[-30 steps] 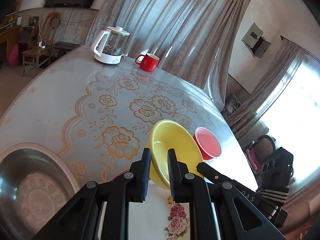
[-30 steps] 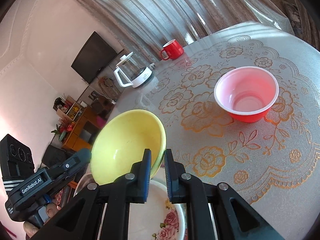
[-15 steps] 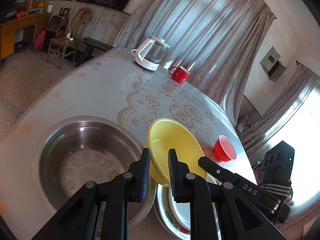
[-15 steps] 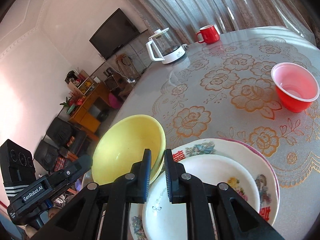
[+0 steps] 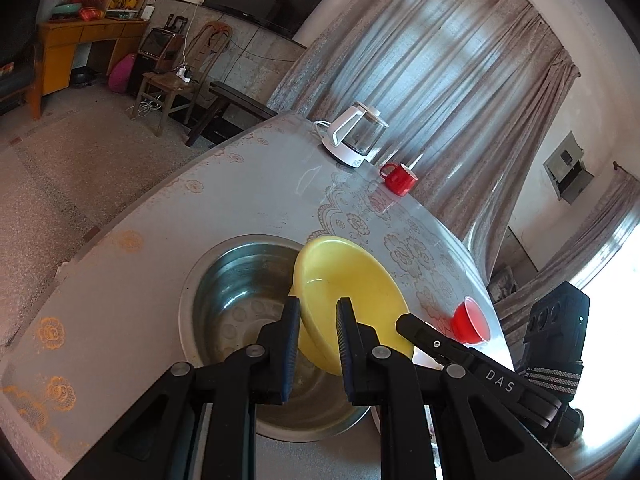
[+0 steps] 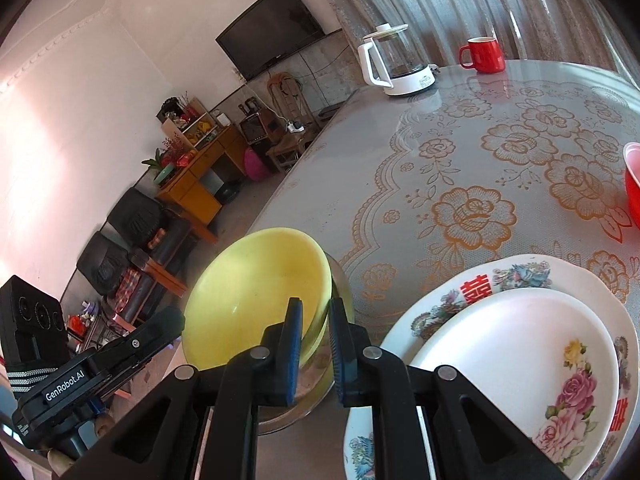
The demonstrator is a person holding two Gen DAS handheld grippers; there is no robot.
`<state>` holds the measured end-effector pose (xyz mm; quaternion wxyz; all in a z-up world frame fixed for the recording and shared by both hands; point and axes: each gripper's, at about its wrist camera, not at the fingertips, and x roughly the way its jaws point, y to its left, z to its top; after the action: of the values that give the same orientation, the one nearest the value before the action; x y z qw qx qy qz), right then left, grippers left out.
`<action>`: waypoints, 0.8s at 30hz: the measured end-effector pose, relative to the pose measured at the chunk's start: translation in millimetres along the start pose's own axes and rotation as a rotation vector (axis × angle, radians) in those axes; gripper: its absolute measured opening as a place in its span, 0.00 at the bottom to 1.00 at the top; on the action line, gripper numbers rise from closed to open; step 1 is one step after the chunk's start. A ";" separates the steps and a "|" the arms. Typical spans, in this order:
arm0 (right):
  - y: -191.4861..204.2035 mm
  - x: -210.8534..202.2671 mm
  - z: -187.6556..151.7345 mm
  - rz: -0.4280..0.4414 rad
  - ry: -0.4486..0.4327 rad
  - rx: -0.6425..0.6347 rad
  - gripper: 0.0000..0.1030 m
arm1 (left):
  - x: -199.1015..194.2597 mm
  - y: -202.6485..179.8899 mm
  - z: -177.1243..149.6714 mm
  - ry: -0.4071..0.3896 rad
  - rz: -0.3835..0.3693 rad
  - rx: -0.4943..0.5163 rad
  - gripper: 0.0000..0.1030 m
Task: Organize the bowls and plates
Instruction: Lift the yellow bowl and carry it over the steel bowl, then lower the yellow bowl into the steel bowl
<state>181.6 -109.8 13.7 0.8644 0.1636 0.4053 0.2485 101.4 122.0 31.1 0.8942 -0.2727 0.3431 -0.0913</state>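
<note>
Above the table (image 5: 248,200), both jaws pinch the yellow bowl (image 5: 352,292).

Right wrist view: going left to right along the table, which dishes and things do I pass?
yellow bowl → white kettle → red mug → flowered plates → red bowl at the edge of the picture.

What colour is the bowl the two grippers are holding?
The bowl is plain yellow, with no pattern. It shows best in the right wrist view.
</note>
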 end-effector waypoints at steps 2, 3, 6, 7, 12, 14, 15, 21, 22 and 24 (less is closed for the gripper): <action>3.8 2.4 -0.6 0.006 0.005 -0.006 0.12 | 0.0 3.1 -0.6 0.002 0.005 -0.008 0.16; 5.7 4.1 0.1 0.008 0.008 -0.007 0.12 | -0.6 4.4 -1.2 0.001 0.009 -0.009 0.16; 9.6 9.3 0.7 0.012 0.017 -0.015 0.12 | -0.9 9.4 -2.7 -0.003 0.021 -0.013 0.16; 10.8 10.9 0.7 0.012 0.021 -0.019 0.12 | -0.7 11.1 -3.5 -0.002 0.025 -0.019 0.16; 15.8 19.7 -2.4 0.007 0.049 -0.036 0.12 | -0.3 21.2 -8.3 0.010 0.039 -0.035 0.16; 15.5 22.7 -6.1 0.012 0.066 -0.035 0.12 | 1.5 24.3 -11.8 0.019 0.054 -0.036 0.16; 15.5 25.0 -7.5 0.011 0.076 -0.034 0.12 | 3.6 26.3 -13.2 0.026 0.064 -0.036 0.16; 18.9 37.4 -11.6 -0.033 0.107 -0.062 0.12 | 16.8 31.4 -16.2 0.051 0.096 -0.027 0.17; 19.6 38.1 -12.0 -0.041 0.109 -0.067 0.12 | 18.4 31.7 -16.6 0.054 0.096 -0.026 0.17; 21.0 41.0 -12.0 -0.066 0.116 -0.086 0.12 | 20.1 31.8 -17.7 0.055 0.089 -0.021 0.17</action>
<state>188.5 -68.4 -9.0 0.8535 0.0983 0.4488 0.2460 103.9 134.0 -8.6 0.8846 -0.2639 0.3805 -0.0554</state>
